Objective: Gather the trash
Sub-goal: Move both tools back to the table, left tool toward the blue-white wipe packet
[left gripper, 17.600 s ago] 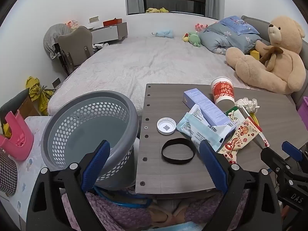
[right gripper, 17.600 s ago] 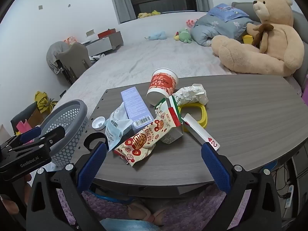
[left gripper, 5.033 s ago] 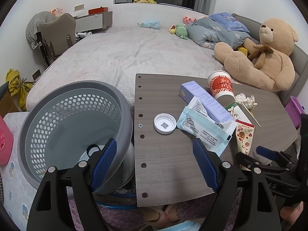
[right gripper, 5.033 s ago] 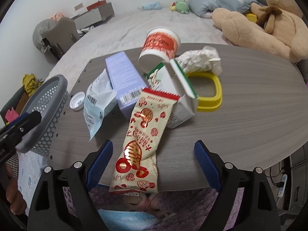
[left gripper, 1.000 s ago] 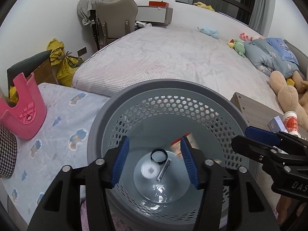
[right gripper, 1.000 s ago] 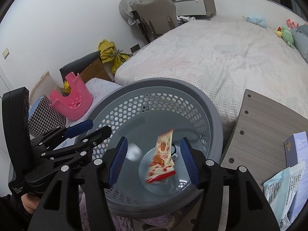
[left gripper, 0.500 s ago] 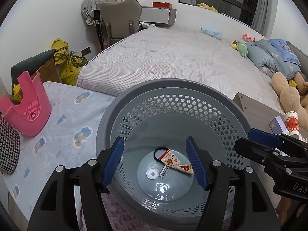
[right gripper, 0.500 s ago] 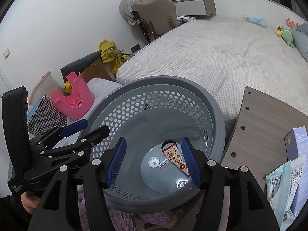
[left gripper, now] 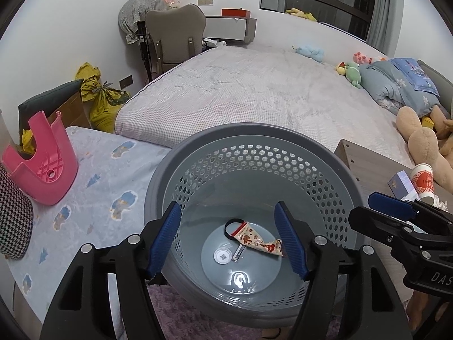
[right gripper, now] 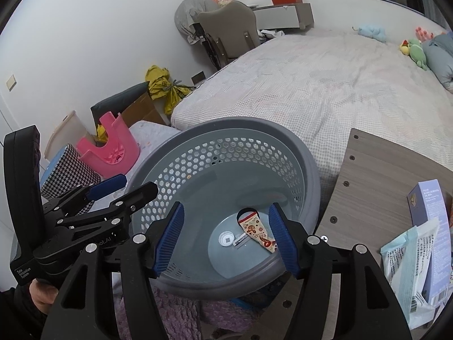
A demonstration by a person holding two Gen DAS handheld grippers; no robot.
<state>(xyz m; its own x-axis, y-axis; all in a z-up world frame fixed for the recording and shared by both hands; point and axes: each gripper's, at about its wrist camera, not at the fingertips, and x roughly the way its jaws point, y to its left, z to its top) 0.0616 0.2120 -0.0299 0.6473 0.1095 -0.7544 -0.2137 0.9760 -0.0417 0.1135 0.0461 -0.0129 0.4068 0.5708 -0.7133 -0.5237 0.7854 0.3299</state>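
A grey perforated basket (left gripper: 325, 158) (right gripper: 308, 153) stands on the floor beside the table. At its bottom lie a red-and-cream snack wrapper (left gripper: 256, 240) (right gripper: 256, 231), a white bottle cap (left gripper: 221, 255) (right gripper: 226, 238), a black ring (left gripper: 229, 223) and a small card. My left gripper (left gripper: 230, 235) is open and empty above the basket. My right gripper (right gripper: 225, 236) is open and empty above it too. On the table remain a purple box (right gripper: 427, 206), a blue-white packet (right gripper: 407, 269) and a red paper cup (left gripper: 423, 180).
A wooden table (right gripper: 376, 175) lies right of the basket. A bed (left gripper: 254, 90) lies behind. A pink stool (left gripper: 42, 167), a checkered box (right gripper: 65, 167) and a patterned mat (left gripper: 113, 170) are on the left. A teddy bear (left gripper: 419, 141) sits at far right.
One second ago the snack wrapper was falling from my right gripper; it now lies at the basket bottom. Both grippers have drawn back slightly and opened a little wider.
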